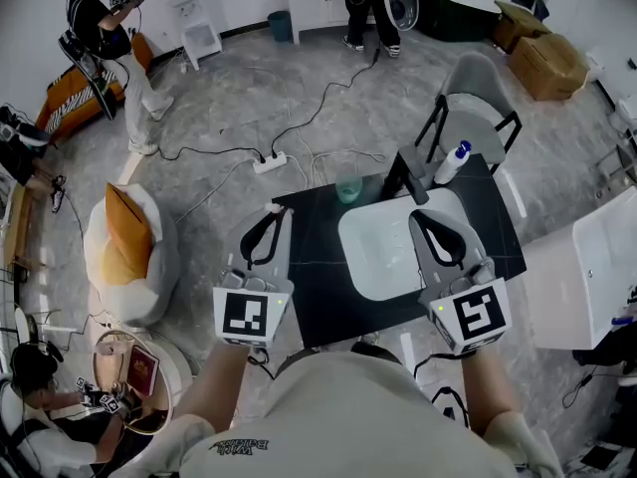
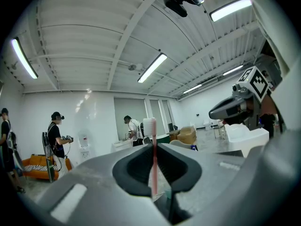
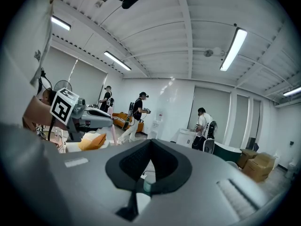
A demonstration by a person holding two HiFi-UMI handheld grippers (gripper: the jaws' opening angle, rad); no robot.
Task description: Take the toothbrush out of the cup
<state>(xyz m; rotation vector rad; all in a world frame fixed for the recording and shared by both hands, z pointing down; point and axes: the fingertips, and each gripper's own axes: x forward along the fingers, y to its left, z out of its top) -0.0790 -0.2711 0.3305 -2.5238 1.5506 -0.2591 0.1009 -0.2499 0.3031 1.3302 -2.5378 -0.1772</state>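
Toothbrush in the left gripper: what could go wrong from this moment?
1. The left gripper pinches the toothbrush only on its thin handle, with the head standing high above; it may pivot or slip.
2. In the head view this gripper sits at the counter's left edge, so a dropped brush would probably land on the floor.
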